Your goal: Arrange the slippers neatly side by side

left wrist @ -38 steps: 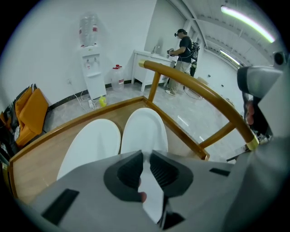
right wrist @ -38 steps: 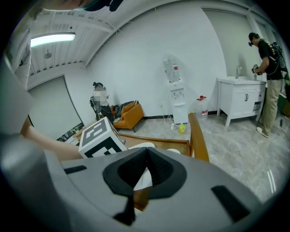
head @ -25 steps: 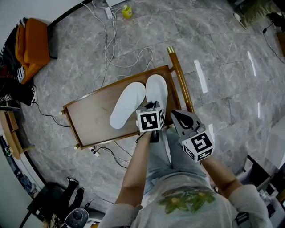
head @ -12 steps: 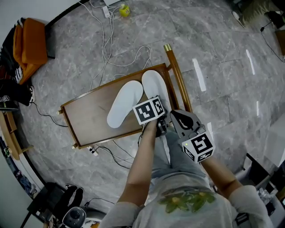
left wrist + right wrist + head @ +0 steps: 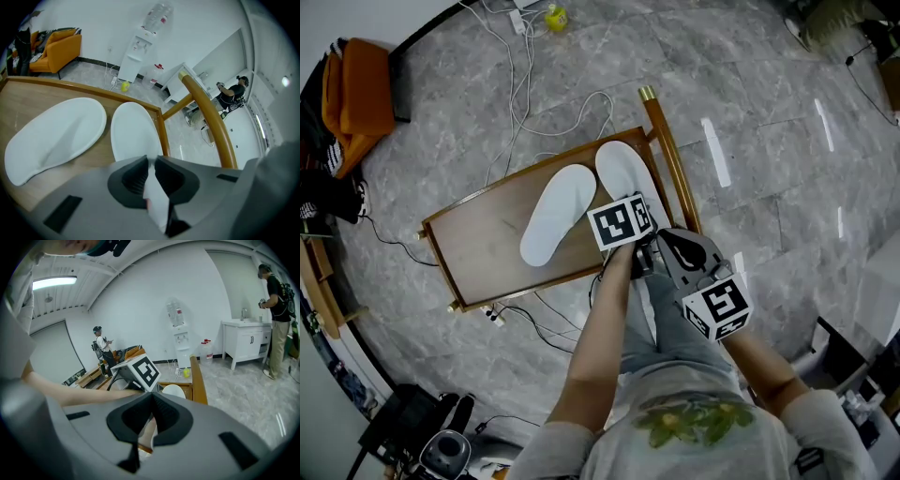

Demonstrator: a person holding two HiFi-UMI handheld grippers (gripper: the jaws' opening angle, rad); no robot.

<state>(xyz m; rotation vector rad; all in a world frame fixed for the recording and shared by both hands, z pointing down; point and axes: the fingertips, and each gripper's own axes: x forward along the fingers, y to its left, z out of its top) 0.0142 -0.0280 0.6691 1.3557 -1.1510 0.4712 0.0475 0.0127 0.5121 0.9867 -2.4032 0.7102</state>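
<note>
Grey marble floor [image 5: 750,84] strewn with cables [image 5: 600,96], and in the middle a low wooden bench [image 5: 483,239] carrying both slippers. Toward the bench's centre, loose slipper [image 5: 558,214]: lies flat on a diagonal, heel toward the near left, toe toward the far right. Just beside it, at the far right corner, held slipper [image 5: 623,173]: long axis near-to-far along the right edge, toe almost at the far rim. Toes of the two close together, heels spread apart in a V. Left gripper [image 5: 151,161] clenched on that slipper's heel edge, white material pinched between the pads, sole stretching straight ahead of the jaws. Right gripper [image 5: 672,242] just off the bench's near right corner, jaws closed together on nothing.

Likely comes down to swinging the two long axes parallel. Loose slipper off to the left of both grippers, nearer the left one, though occupied; right one free but farther away.

Against a second ago: held slipper now deeper toward the far right corner, marker cube [image 5: 622,221] of the left gripper further in over the bench instead of at its near edge, loose slipper unmoved, right gripper much as before
</note>
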